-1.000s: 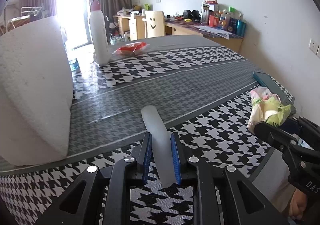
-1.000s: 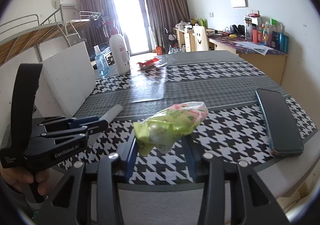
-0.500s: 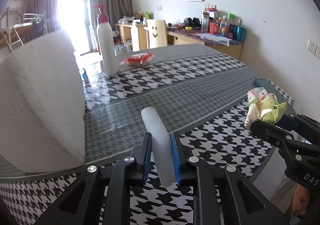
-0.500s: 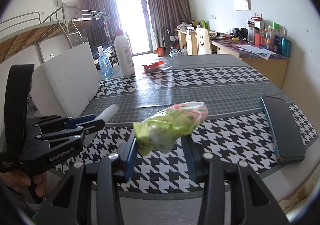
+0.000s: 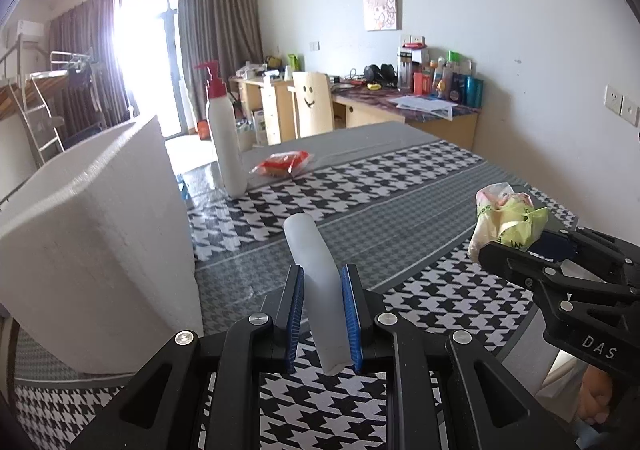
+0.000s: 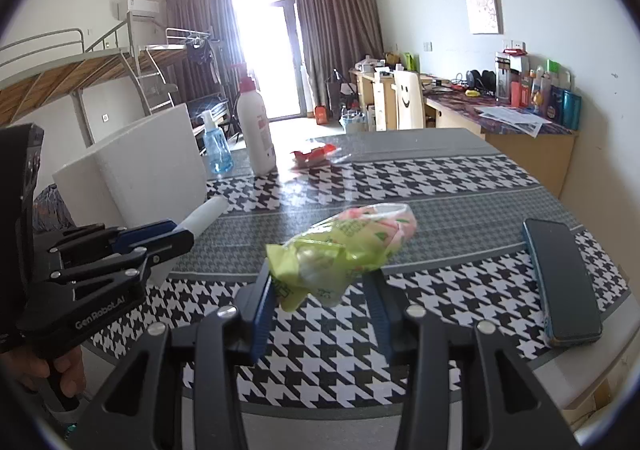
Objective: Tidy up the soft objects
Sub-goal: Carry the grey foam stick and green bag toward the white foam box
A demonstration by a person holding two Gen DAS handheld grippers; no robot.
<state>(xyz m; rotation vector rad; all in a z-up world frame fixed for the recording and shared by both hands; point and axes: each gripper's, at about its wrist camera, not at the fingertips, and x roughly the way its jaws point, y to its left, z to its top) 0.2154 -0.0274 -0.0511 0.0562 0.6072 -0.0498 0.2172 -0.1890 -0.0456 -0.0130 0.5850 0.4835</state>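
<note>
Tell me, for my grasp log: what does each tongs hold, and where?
Left tongs: white tube, pinched near its lower end. Right tongs: green-pink packet, by its green end.

Black-white houndstooth tablecloth [image 6: 420, 185]; green-pink packet [image 6: 344, 246]; frosted white tube [image 5: 318, 274].

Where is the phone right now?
In the right wrist view, the phone lies flat at the table's near right edge, right of the green packet the right gripper holds.
</note>
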